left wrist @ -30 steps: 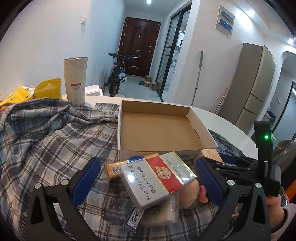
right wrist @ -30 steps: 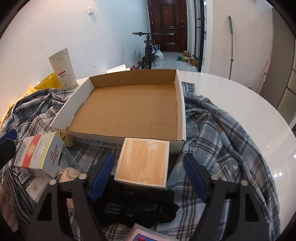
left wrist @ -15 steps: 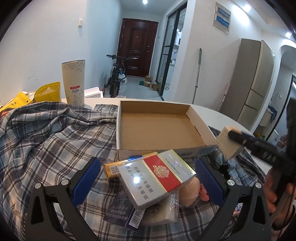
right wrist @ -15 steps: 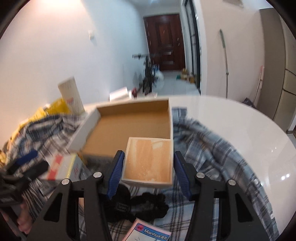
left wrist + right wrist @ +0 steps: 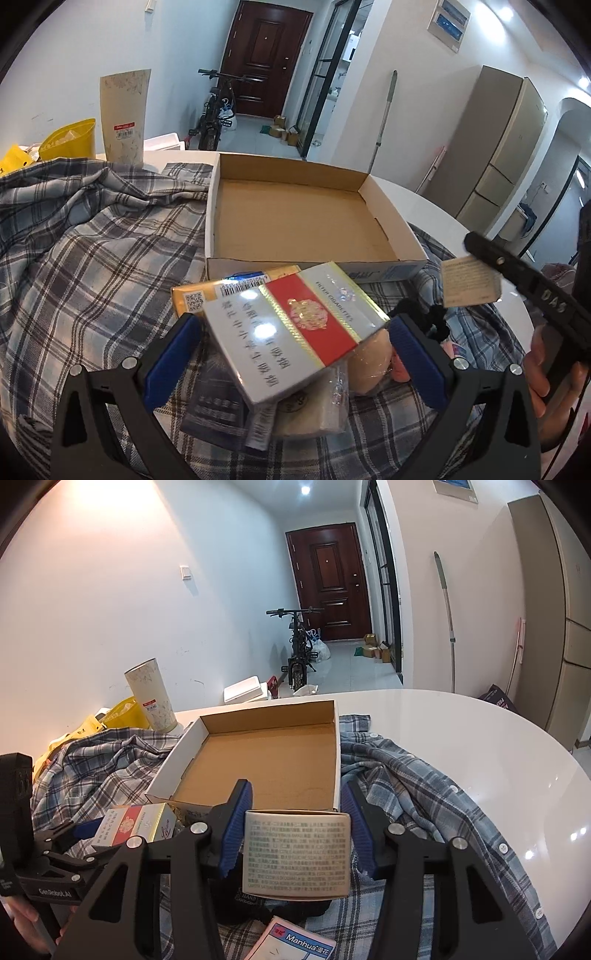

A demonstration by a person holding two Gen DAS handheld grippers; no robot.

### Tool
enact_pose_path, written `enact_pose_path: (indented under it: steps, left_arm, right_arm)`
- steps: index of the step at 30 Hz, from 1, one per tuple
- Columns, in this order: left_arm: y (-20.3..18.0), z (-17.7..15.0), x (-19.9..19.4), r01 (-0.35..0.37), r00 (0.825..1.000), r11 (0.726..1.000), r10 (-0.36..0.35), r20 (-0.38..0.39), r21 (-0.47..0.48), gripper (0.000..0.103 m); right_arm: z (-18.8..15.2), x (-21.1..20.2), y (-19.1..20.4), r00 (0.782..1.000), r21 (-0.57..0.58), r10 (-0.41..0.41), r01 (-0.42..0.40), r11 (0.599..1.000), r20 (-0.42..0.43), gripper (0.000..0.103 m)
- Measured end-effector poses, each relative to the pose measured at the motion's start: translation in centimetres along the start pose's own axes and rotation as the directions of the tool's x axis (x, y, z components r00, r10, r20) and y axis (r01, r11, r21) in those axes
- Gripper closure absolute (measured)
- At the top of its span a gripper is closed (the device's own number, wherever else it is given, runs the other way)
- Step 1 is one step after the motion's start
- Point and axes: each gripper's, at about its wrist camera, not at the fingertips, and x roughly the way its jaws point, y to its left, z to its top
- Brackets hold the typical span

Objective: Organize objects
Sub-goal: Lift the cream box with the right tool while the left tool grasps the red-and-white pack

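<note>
My right gripper is shut on a small beige box with printed text, held above the plaid cloth just before the open cardboard box. The beige box also shows in the left wrist view. My left gripper is open around a red and white cigarette pack, which rests on a pile of small packets. The cardboard box is empty and lies just beyond the pile.
A plaid shirt covers the white round table. A tall paper cup and yellow bags stand at the back left. A black glove and a Manhua card lie under my right gripper.
My right gripper closed on the beige box, lifted it off the cloth and tilted it so its printed face shows. My left gripper stayed open around the cigarette pack.
</note>
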Motion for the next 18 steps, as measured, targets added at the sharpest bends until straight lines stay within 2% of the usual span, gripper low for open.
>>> enact_pose_path:
  steps: [6,11,14,18]
  left_arm:
    - [-1.3,-0.5,0.8,-0.016,0.998,0.996,0.022,-0.062,0.083,0.000]
    - [-2.0,-1.0,1.3,-0.013,0.994,0.992,0.027,-0.107,0.128,0.022]
    - [-2.5,-1.2,1.0,-0.023,0.994,0.987,0.040,-0.101,0.157,0.033]
    - [-3.1,-1.4,0.1,0.007,0.995,0.980,0.012,-0.096,0.198,0.033]
  right_arm:
    - [-0.8,1.8,-0.5,0.993,0.023,0.027,-0.025,0.999,-0.116,0.053]
    - [-1.2,2.2,-0.5,0.989,0.008,0.019,-0.018,1.000,-0.145,0.053]
    - [-1.4,2.4,-0.2,0.986,-0.013,0.014,-0.017,1.000,-0.167,0.053]
    - [-1.9,3.2,0.0,0.976,-0.037,-0.005,-0.003,0.999,-0.218,0.053]
